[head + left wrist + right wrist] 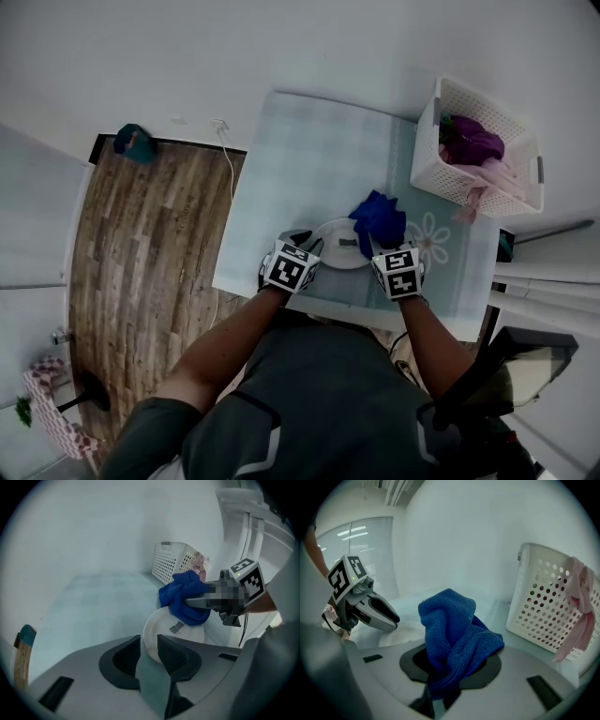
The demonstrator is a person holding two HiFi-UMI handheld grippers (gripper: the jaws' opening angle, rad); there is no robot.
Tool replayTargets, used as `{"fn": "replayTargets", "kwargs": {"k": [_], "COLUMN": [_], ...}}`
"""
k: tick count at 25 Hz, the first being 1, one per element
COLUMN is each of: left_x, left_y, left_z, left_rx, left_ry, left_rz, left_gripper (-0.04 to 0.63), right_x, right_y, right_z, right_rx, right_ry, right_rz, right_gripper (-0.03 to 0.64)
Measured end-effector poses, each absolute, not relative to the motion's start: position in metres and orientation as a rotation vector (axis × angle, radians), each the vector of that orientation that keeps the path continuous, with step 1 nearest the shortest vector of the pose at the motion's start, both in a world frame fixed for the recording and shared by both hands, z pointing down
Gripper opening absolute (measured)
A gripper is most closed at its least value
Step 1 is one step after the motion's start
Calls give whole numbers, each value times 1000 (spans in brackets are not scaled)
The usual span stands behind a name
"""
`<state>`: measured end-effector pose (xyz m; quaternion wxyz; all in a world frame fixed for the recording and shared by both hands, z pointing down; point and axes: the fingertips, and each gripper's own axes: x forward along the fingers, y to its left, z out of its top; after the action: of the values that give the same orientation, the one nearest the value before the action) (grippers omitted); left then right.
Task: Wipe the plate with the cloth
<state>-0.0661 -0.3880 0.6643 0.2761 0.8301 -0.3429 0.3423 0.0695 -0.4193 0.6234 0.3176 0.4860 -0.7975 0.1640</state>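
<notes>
1. The round white plate sits near the front edge of the pale blue table mat, close to the person.
2. The left gripper has its two jaws squeezed on the near rim of the plate. It holds the plate so it does not slide.
3. I cannot tell if the plate lies flat or is tipped up a little.
4. The right gripper has its jaws pinched tight on the blue knitted cloth. The cloth sticks out in front of the jaws in a soft bunch.
5. The bunch rests on the far right part of the plate. From the right gripper, most of the bare plate lies to the left, toward the left gripper.
6. The right gripper is the one with the cloth, so I think it does the rubbing. The cloth would need to slide left across the plate, or go round and round on it.
7. The two grippers are near each other at the plate, so the cloth hand should take care not to bump the holding hand.
8. A white plastic basket with holes stands well apart, at the far right of the mat.
</notes>
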Motion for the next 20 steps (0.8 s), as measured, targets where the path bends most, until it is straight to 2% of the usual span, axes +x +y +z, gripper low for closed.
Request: {"fn": "replayTargets", "kwargs": {"k": [20], "left_x": [-66], "left_y": [-386], "left_z": [674], "left_rx": [2135], "left_ry": [-1033], "left_rz": [937], "left_gripper": [100], "right_x": [84], "right_y": [-372], "right_z": [635], "right_rx": [1138], "right_ry": [-2123], "right_rz": [376], "right_gripper": [118]}}
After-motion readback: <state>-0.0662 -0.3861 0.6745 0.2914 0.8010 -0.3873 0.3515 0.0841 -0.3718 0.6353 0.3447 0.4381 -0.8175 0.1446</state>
